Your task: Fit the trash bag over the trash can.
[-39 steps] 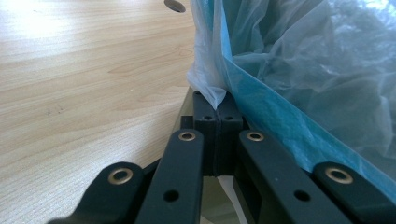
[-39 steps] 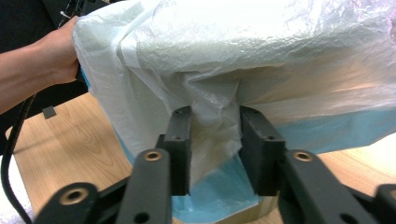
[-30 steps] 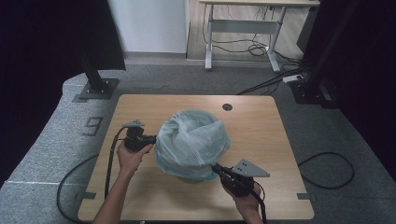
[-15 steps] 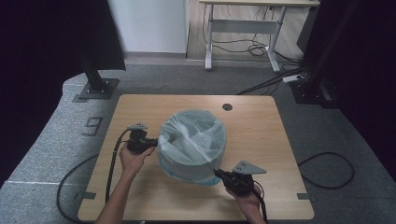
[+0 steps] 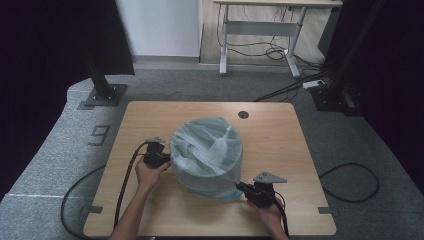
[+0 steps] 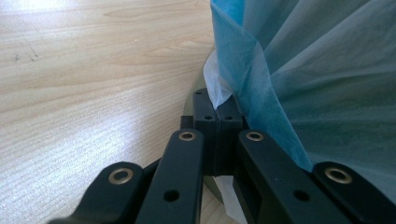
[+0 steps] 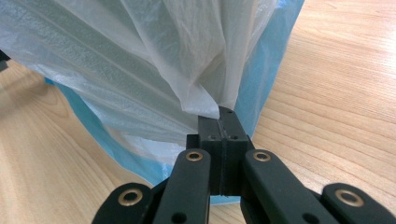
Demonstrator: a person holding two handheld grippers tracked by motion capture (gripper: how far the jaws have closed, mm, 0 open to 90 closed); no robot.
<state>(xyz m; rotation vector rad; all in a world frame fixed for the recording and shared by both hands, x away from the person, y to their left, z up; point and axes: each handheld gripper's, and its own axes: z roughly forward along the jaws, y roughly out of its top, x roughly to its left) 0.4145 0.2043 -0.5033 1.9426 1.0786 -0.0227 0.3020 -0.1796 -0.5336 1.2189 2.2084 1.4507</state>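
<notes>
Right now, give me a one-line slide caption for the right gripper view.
Right gripper shut on the white bag's edge, pulled over the blue-lined bin on the wooden table.

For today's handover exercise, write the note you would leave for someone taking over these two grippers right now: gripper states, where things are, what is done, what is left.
Left gripper: shut on the plastic bag's film at the bin's left side.
Right gripper: shut on the bag's film at the near right, low by the table.
The bag is draped over the round bin, which stands mid-table under it.
Done: the film covers the bin's sides almost to the table.
Left, probably: settle the liner and release both grips.
</notes>
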